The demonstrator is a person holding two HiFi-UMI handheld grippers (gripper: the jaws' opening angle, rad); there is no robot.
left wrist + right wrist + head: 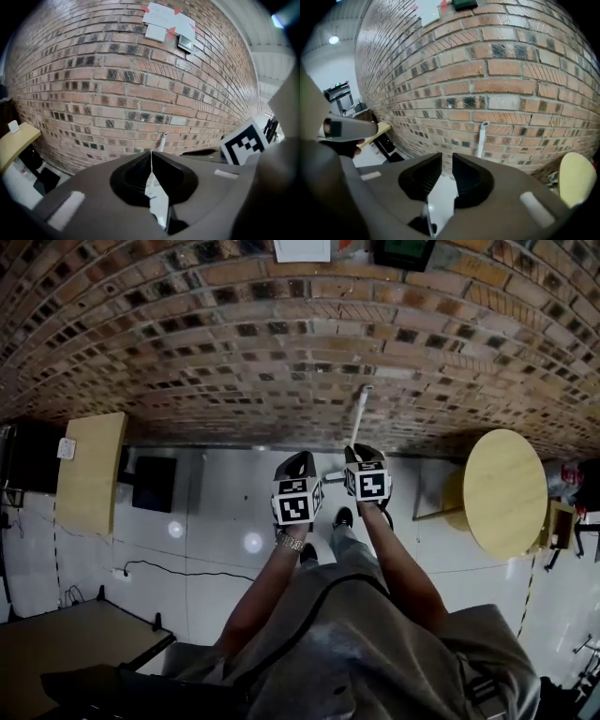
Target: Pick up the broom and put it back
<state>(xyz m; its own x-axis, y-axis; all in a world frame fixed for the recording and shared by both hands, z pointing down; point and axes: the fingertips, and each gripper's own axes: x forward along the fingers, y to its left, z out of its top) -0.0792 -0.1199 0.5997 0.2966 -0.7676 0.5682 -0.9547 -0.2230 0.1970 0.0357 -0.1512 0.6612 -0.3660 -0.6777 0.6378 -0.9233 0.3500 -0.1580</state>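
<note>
The broom's white handle (361,413) stands upright against the brick wall (281,343), straight ahead of both grippers. The handle's top shows in the left gripper view (162,140) and in the right gripper view (483,138), clear of the jaws in both. My left gripper (301,458) is held out over the floor with its tips touching and nothing between them (151,153). My right gripper (363,449) is just below the handle, its jaws a narrow gap apart and empty (446,161). The broom's lower end is mostly hidden behind the right gripper.
A round yellow table (506,491) stands at the right by the wall. A rectangular wooden table (91,470) and a black box (155,482) are at the left. A cable (169,568) lies on the white floor. A dark desk (75,643) is at the bottom left.
</note>
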